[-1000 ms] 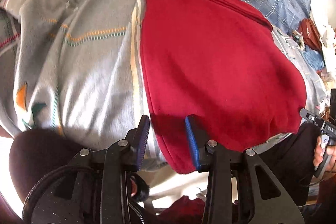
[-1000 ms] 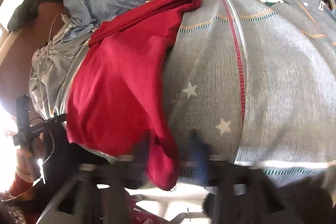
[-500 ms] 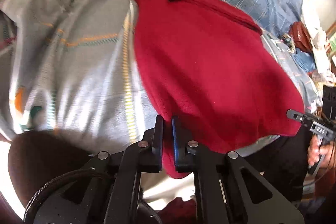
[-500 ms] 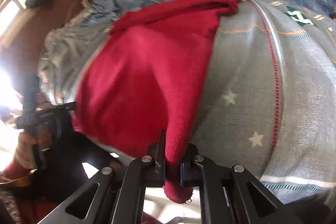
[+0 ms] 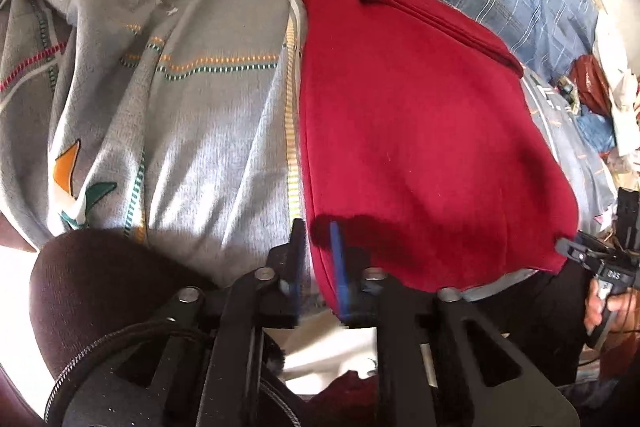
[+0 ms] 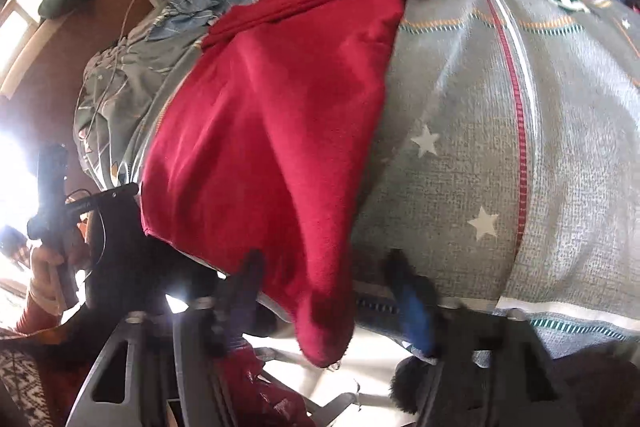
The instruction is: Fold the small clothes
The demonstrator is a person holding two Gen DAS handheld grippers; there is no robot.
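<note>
Left gripper [image 5: 316, 259]: jaws opening, narrow gap, near hem of the red garment [image 5: 420, 147] between them, pads not pressing. Right gripper [image 6: 332, 291]: jaws opening, wide, the other hem corner hanging loose between them at 6 o'clock, nothing held. Garment is spread flat on the grey patterned bedcover [image 5: 208, 155], collar end at 12. Judged: laid out only; 0 folds seen, all folding left.
</note>
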